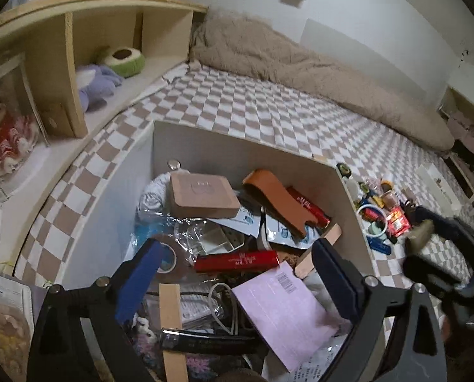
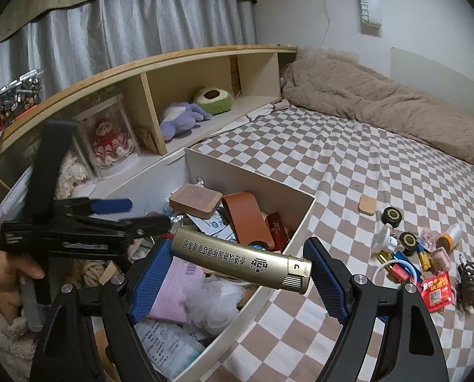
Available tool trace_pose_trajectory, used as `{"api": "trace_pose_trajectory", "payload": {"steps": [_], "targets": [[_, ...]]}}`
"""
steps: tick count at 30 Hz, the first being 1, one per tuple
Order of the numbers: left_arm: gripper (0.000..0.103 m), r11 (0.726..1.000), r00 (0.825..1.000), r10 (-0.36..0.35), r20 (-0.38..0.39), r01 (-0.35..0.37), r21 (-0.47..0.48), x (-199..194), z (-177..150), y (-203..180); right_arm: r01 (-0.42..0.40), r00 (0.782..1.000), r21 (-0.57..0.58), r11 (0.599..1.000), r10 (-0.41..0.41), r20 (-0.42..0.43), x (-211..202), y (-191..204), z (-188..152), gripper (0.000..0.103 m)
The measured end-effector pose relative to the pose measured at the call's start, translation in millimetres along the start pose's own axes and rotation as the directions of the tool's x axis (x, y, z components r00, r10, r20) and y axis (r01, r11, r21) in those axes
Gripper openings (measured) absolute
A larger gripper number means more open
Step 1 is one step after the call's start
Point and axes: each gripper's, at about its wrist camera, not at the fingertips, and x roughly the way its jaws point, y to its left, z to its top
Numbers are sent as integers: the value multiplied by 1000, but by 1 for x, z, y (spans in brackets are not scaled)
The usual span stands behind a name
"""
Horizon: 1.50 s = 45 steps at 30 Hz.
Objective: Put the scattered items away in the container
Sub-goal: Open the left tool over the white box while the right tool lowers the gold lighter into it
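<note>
Gold lighter [image 2: 241,259] spans the right tool [image 2: 237,270], tilted above the box [image 2: 300,219].

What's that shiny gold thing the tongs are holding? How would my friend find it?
Find the white box on the checkered bed. Just above its near edge, the right tongs squeeze a gold lighter end to end. It is the only gold metal tube, with black writing.

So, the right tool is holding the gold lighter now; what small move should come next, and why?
Probably carry the right tool a little further left, over the box, then open it. The gold lighter is clamped lengthwise between the pads, and its capped end seems to hang over the checkered bed, beyond the box wall.
</note>
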Motion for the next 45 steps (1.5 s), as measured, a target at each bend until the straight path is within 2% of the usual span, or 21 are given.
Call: {"api": "trace_pose_trajectory", "payload": {"steps": [10, 22, 24, 25, 26, 32, 45], "targets": [[96, 1000, 992, 16, 121, -16, -1, -42, -1, 13, -40, 997, 14, 999, 41, -68, 37, 11, 11, 84], [96, 999, 983, 29, 181, -33, 20, -69, -8, 25, -82, 988, 51, 995, 88, -130, 82, 31, 43, 84], [96, 999, 982, 41, 187, -46, 21, -70, -9, 26, -76, 986, 42, 996, 81, -142, 90, 34, 44, 90], [96, 999, 981, 44, 188, -48, 21, -71, -9, 26, -54, 989, 39, 998, 58, -139, 92, 34, 44, 98], [96, 999, 981, 42, 188, -47, 18, -71, -10, 27, -37, 990, 36, 999, 41, -136, 92, 33, 44, 103], [96, 999, 982, 50, 181, -53, 10, -70, -11, 29, -10, 991, 57, 998, 18, -135, 89, 19, 39, 103], [96, 998, 983, 56, 174, -60, 17, -77, -14, 18, -20, 993, 78, 997, 29, -113, 64, 4, 33, 103]]}}
